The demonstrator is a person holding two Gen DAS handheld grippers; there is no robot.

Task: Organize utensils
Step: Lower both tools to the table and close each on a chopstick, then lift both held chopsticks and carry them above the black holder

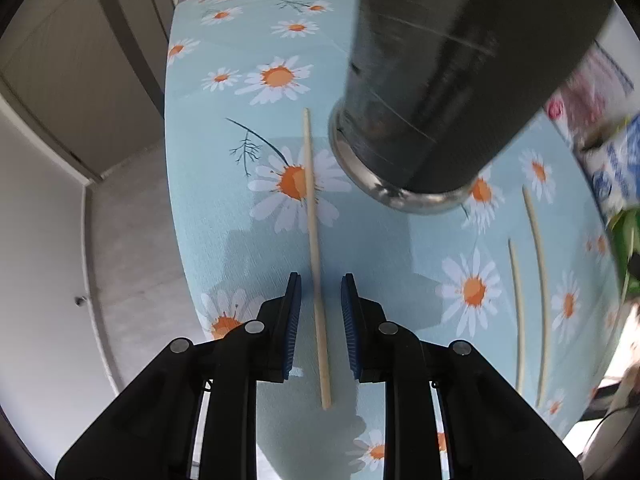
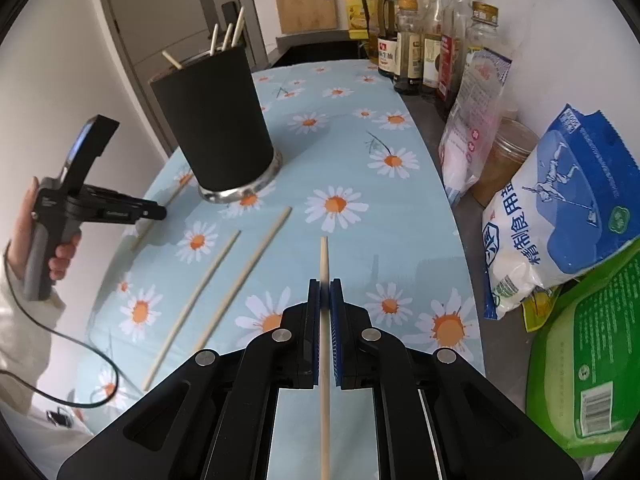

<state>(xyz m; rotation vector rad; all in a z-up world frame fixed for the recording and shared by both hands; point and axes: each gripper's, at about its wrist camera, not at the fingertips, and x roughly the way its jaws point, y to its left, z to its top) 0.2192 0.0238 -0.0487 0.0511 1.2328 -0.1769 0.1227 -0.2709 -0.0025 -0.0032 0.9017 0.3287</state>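
black holder (image 2: 214,124) blocking left, bags (image 2: 560,216) crowding right edge

White walls (image 2: 560,40), grey door (image 1: 80,80), daisy-print table (image 2: 360,184), dark sink counter (image 2: 320,46)

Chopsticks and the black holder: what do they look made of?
Chopsticks: apparently pale unfinished wood or bamboo, matte tan and uniform. Holder: matte black body, material unclear, perhaps coated metal or plastic; its base ring looks like polished metal, shiny and reflective.
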